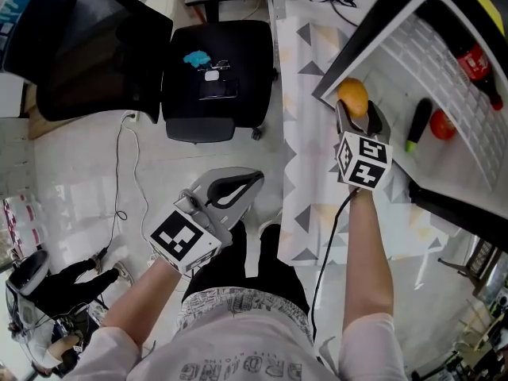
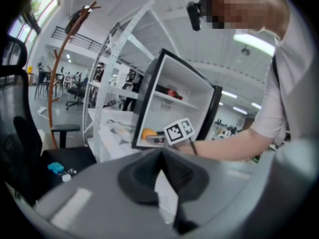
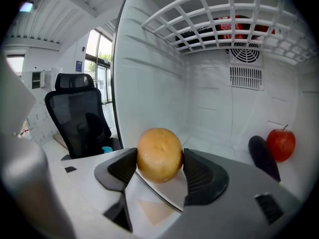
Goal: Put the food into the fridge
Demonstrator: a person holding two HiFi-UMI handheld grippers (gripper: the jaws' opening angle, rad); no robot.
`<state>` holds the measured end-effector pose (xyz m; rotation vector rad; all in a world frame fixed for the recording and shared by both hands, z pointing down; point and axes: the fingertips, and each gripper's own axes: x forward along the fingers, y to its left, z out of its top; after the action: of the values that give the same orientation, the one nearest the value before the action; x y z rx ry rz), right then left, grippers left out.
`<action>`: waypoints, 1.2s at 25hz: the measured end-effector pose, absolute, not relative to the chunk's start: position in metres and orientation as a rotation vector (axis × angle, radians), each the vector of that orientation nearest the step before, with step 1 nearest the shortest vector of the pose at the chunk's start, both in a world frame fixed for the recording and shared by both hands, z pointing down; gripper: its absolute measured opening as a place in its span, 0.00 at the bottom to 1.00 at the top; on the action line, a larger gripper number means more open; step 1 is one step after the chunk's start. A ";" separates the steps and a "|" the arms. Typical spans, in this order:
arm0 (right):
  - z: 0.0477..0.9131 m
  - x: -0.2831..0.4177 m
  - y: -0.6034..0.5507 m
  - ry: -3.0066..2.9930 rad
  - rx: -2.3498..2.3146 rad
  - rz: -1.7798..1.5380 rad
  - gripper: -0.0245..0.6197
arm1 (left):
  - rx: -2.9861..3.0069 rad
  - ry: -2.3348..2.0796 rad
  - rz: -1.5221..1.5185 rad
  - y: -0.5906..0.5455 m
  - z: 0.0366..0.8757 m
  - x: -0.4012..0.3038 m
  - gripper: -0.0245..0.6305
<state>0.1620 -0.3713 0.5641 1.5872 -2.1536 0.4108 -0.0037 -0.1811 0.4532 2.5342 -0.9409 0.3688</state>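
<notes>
The fingers [image 3: 204, 176] of the right gripper [image 3: 159, 159] are clamped on an orange [image 3: 159, 154], one dark pad pressed to each side of the round fruit, which stands up above them. Just past the fingers lies the white floor of the fridge [image 3: 149, 83], so the orange is held low at the fridge's open front. Beyond the fingers and to their right, a dark long vegetable [image 3: 263, 157] lies on that floor, and a red apple [image 3: 280, 144] sits just beside it, further right. High above the fingers runs a white wire shelf [image 3: 214, 24] with a red bottle [image 3: 234, 26] lying on it. To the fingers' left, outside the fridge, stands a black office chair [image 3: 79, 118].

From the head view, the right gripper [image 1: 355, 117] reaches over the patterned tabletop [image 1: 309, 173] with the orange [image 1: 353, 96] at the fridge's edge.

The left gripper [image 2: 160, 158] has its fingers [image 2: 139, 176] drawn together with nothing between them. Well ahead of them are the fridge [image 2: 174, 103] and the right gripper's marker cube [image 2: 178, 131]. In the head view the left gripper [image 1: 230, 189] hangs low, off the tabletop and well apart from the fridge [image 1: 397, 70]. Beyond its fingers is the office chair [image 1: 95, 46], with a blue object [image 1: 196, 56] on its seat.
</notes>
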 end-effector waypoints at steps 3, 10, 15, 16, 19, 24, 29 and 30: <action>0.565 0.161 -0.373 -2.124 1.583 0.389 0.49 | 2.534 -0.940 0.377 -0.180 0.453 -0.005 0.05; 0.570 0.163 -0.371 -2.117 1.559 0.403 0.49 | 2.533 -0.948 0.376 -0.177 0.449 -0.008 0.05; 0.569 0.165 -0.368 -2.124 1.566 0.407 0.49 | 2.540 -0.943 0.373 -0.177 0.447 -0.007 0.05; 0.569 0.166 -0.368 -2.126 1.565 0.406 0.49 | 2.541 -0.941 0.373 -0.176 0.447 -0.006 0.05; 0.566 0.166 -0.366 -2.139 1.559 0.411 0.49 | 2.548 -0.934 0.371 -0.176 0.446 -0.004 0.05; 0.561 0.163 -0.358 -2.159 1.543 0.429 0.49 | 2.568 -0.927 0.361 -0.175 0.439 -0.001 0.05; 0.554 0.160 -0.348 -2.167 1.548 0.450 0.49 | 2.585 -0.920 0.358 -0.173 0.431 0.000 0.05; 0.551 0.160 -0.345 -2.170 1.551 0.454 0.49 | 2.589 -0.918 0.355 -0.173 0.429 0.000 0.05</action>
<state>0.1603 -0.3448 0.5513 1.5508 -2.1698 0.4536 -0.0001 -0.1727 0.4290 2.5893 -0.9184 0.3555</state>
